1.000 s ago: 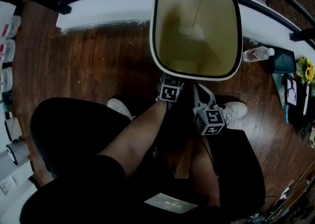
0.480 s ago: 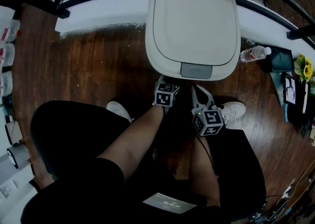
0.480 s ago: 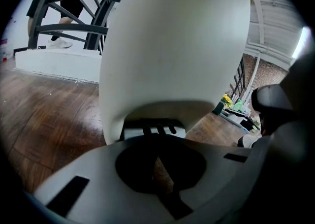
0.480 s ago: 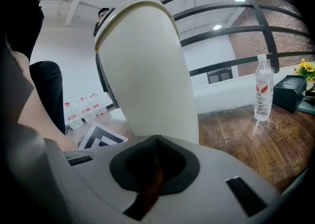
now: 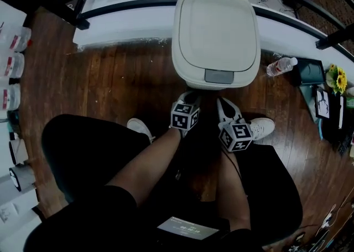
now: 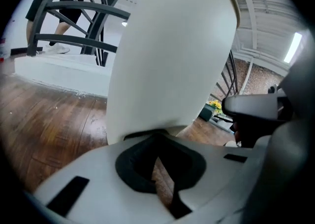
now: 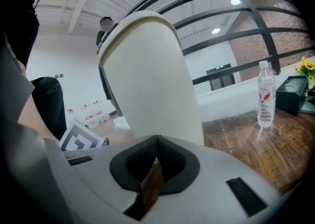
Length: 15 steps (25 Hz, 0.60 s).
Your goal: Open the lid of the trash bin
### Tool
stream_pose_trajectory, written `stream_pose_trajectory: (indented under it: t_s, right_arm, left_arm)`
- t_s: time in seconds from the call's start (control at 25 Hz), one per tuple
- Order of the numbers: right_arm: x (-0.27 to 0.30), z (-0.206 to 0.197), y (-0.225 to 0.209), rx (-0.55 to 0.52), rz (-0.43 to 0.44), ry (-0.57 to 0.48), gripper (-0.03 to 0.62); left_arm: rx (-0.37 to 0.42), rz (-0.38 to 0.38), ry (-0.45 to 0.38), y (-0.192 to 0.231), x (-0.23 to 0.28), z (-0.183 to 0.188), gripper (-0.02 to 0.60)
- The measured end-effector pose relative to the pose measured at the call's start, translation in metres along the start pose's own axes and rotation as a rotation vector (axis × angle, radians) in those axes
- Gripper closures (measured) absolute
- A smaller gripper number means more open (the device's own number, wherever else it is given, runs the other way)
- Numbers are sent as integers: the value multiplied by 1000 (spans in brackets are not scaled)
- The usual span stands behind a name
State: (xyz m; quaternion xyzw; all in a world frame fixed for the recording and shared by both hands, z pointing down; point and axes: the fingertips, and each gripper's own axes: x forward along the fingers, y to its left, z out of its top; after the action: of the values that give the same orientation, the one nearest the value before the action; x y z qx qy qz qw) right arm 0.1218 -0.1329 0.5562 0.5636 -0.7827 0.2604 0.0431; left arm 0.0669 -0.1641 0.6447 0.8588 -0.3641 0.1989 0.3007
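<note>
The white trash bin stands on the wooden floor against a white ledge, straight ahead of the seated person. Its lid lies flat and closed, with the grey tab at the near edge facing the person. A second ago that lid was up and the bin's dull inside showed; half a second ago it was already down, as it is now. The left gripper and the right gripper are held side by side just in front of the bin's base, above the person's knees and a little further from the bin's front edge than half a second ago. In each gripper view the two jaws meet at the tips, leaving only a sliver of floor between them and gripping nothing. A water bottle lies on the floor to the right of the bin, apart from it.
</note>
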Motion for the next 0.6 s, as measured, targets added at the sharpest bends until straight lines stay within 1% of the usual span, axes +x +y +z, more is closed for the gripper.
stream_pose_trajectory:
  t_s: [0.08, 0.16, 0.28, 0.4, 0.6]
  right_arm:
    - [-11, 15, 16, -34, 15, -27, 583]
    - [-25, 34, 35, -69, 33, -66, 580]
    - [-49, 64, 62, -112, 59, -127, 580]
    - [-77, 93, 94, -155, 99, -171, 580]
    - [-138, 139, 154, -301, 193, -211, 580]
  left_arm:
    - [7, -21, -38, -14, -26, 16, 546]
    - [34, -48, -89, -29, -53, 36, 546]
    - [99, -89, -178, -57, -96, 68, 546]
    - [168, -109, -264, -84, -149, 93, 546]
    - [241, -150, -399, -133, -239, 130, 546]
